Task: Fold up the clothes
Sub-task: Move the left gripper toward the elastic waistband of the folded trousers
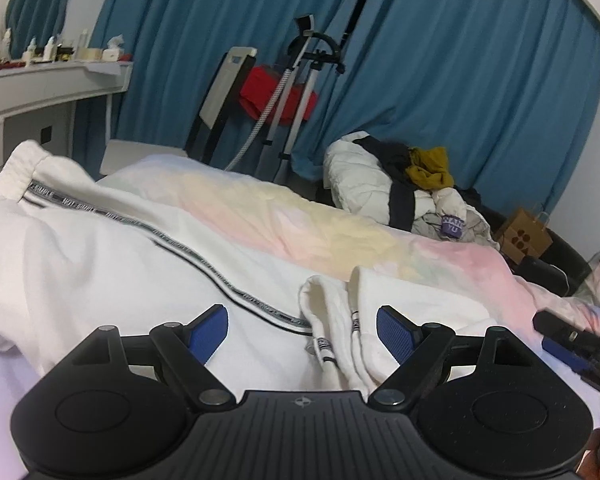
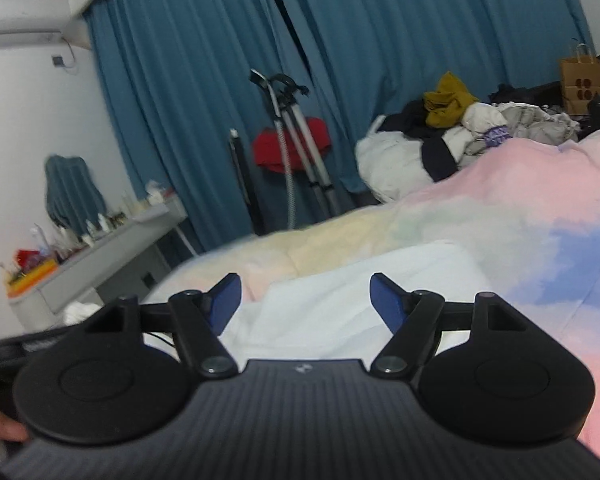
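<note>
White trousers [image 1: 100,248] with a dark patterned side stripe lie spread across the bed, waistband at the far left. Their leg ends [image 1: 332,320] are bunched near the middle. My left gripper [image 1: 302,332] hovers open just over these leg ends, its blue pads on either side and not pressing the cloth. At the right edge of the left wrist view shows one of the right gripper's fingers [image 1: 556,326]. My right gripper [image 2: 306,304] is open above a flat part of the white garment [image 2: 352,292], with nothing held between its pads.
A pastel bedcover [image 1: 340,220] lies under the trousers. A pile of clothes [image 1: 400,184] sits at the bed's far end, beside a brown paper bag [image 1: 524,236]. A garment steamer stand [image 1: 300,92] and blue curtains are behind. A cluttered dressing table [image 1: 52,80] is at the left.
</note>
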Tool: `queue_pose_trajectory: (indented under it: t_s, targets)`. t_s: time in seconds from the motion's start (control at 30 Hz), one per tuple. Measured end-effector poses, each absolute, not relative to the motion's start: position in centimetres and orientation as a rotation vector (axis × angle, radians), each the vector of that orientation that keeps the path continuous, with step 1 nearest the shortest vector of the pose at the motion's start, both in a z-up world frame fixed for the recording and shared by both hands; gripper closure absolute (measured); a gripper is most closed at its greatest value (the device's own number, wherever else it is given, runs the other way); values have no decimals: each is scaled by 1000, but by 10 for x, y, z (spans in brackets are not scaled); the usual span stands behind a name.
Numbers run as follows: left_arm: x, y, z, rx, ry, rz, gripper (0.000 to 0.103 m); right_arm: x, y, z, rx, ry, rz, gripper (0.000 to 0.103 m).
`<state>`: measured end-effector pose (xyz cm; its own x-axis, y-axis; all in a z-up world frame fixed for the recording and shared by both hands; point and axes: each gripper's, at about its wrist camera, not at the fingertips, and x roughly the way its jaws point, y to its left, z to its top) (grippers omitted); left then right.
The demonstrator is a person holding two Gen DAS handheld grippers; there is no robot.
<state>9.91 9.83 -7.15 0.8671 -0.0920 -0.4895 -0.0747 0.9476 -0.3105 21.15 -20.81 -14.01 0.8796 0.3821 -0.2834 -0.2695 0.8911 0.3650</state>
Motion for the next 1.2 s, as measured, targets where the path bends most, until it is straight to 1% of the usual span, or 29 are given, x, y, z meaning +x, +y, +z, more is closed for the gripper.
queue_pose_trajectory:
  t_s: [0.1,0.2,0.33,0.4,0.53,0.6,0.7,0.9,1.0,1.13,1.2]
  targets:
    - [96,104,-72,-341,535,16,20,220,-199,-163,233,447,330,29]
    - [90,111,-73,-351,555,39,20,232,-190,-197,202,598,335,29]
    - [79,126,-69,-373,593,74,19,230,-182,-208,136,582,336,29]
    - [74,136,-65,-392,609,98,15,231,-184,-205,162,590,335,29]
    - [66,159,-58,-426,647,149,11,233,-193,-204,244,599,342,30]
    - [64,171,-55,-440,663,177,6,234,-195,-203,258,602,340,31]
    - [59,187,-49,-452,678,211,3,235,-197,-199,275,604,331,32]
    - [48,218,-44,-466,695,253,0,230,-204,-180,271,528,284,31]
    - [45,235,-52,-557,700,280,0,234,-207,-186,269,554,265,31]
    - [43,260,-71,-748,719,295,0,239,-207,-201,284,608,257,32]
    - [42,270,-78,-834,717,288,0,238,-207,-197,298,607,253,32]
